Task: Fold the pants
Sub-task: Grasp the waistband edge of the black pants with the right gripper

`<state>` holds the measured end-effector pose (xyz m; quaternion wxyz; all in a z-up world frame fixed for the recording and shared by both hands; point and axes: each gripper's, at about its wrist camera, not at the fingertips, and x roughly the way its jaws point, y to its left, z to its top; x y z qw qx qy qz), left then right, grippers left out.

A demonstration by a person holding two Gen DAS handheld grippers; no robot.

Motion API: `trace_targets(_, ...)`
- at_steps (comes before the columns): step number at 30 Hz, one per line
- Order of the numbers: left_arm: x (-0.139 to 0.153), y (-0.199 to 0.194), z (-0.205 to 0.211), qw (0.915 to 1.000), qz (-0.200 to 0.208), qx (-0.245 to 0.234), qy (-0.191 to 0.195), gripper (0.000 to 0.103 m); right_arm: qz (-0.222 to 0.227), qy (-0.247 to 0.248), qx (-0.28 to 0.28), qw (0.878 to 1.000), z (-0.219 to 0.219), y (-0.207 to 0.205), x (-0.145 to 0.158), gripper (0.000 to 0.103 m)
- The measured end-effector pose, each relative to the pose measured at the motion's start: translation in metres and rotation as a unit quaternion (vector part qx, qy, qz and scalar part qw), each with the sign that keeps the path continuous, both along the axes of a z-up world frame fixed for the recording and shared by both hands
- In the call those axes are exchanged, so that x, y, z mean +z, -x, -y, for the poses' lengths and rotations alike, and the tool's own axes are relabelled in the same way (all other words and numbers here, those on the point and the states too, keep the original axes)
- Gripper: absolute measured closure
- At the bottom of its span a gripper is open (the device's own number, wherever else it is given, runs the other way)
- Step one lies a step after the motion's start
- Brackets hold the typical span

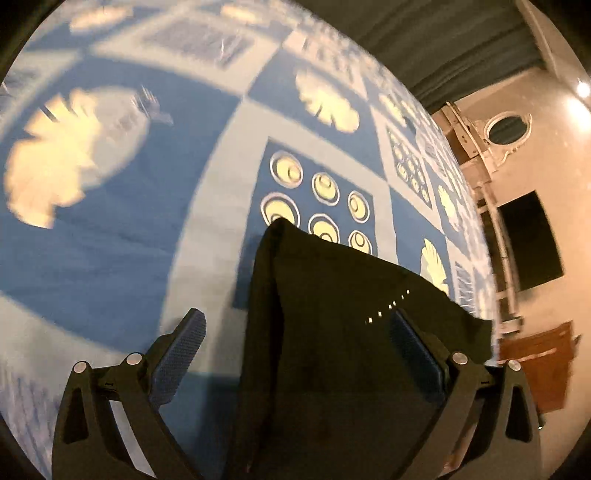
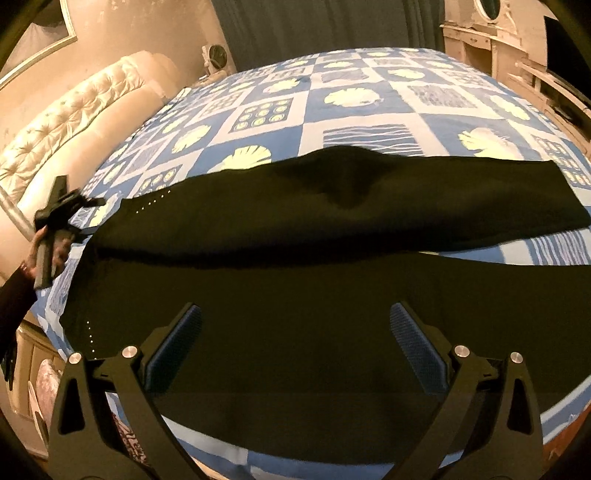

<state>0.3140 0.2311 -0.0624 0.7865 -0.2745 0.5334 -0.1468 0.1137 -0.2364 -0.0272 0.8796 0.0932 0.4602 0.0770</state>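
Black pants (image 2: 332, 206) lie spread across the bed, waist end to the left and both legs running to the right, with a row of small shiny studs near the waist. My right gripper (image 2: 295, 308) hovers open over the near leg, its fingers apart above the cloth. A hand holds my left gripper (image 2: 61, 210) at the left, by the waist end. In the left wrist view the left gripper (image 1: 295, 317) is open, and a corner of the pants (image 1: 332, 295) rises between its fingers.
The bed cover (image 2: 351, 122) is a blue and white patchwork with pale shell motifs. A cream tufted headboard (image 2: 74, 107) stands at the left. A pale dresser (image 2: 480, 40) and a dark curtain (image 2: 314, 26) are behind the bed.
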Motion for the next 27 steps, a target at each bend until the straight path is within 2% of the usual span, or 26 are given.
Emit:
trace_targets(2,-0.01,-0.009,0.007,0.9997,-0.01,-0.017,0.011,0.004,-0.005,-0.003,0.01,1.0,-0.004,-0.006,-0.003,0.002)
trace_targets(4,-0.009,-0.013,0.012,0.9993,0.005,-0.036,0.005,0.004,-0.007,-0.008,0.022,1.0,-0.007,-0.011,-0.005,0.002)
trace_targets(6,-0.006,-0.014,0.014,0.9983,0.021,-0.052,0.016,0.004,-0.006,-0.017,0.042,0.999,-0.011,-0.017,-0.005,0.002)
trace_targets(8,-0.007,-0.017,0.013,0.9977,0.024,-0.058,0.027,0.004,-0.006,-0.028,0.066,0.997,-0.015,-0.025,-0.005,0.002)
trace_targets(14,-0.011,-0.029,0.013,0.9976,0.015,-0.063,0.022,0.006,-0.014,-0.092,0.132,0.987,-0.012,-0.069,0.003,0.002)
trace_targets(19,-0.007,-0.032,0.03,0.9952,0.031,-0.085,-0.037,0.009,-0.005,-0.03,0.197,0.98,-0.019,-0.139,0.018,0.002)
trace_targets(20,-0.007,-0.033,0.031,0.9948,0.031,-0.086,-0.044,0.023,-0.014,-0.016,0.218,0.976,-0.024,-0.158,0.018,0.002)
trace_targets(21,-0.007,-0.035,0.033,0.9948,0.031,-0.084,-0.049,0.048,-0.023,-0.003,0.234,0.972,-0.028,-0.172,0.016,0.002)
trace_targets(22,-0.009,-0.039,0.031,0.9955,0.022,-0.078,-0.05,0.054,-0.033,0.02,0.247,0.968,-0.033,-0.188,0.011,0.002)
trace_targets(23,-0.012,-0.043,0.027,0.9969,0.01,-0.065,-0.043,0.056,-0.045,0.05,0.261,0.963,-0.039,-0.203,0.005,0.002)
trace_targets(26,-0.016,-0.048,0.022,0.9981,0.006,-0.056,-0.026,0.057,-0.076,0.099,0.281,0.951,-0.047,-0.233,-0.016,0.002)
trace_targets(27,-0.016,-0.048,0.023,0.9979,0.008,-0.058,-0.03,0.064,-0.096,0.106,0.283,0.948,-0.046,-0.244,-0.025,0.002)
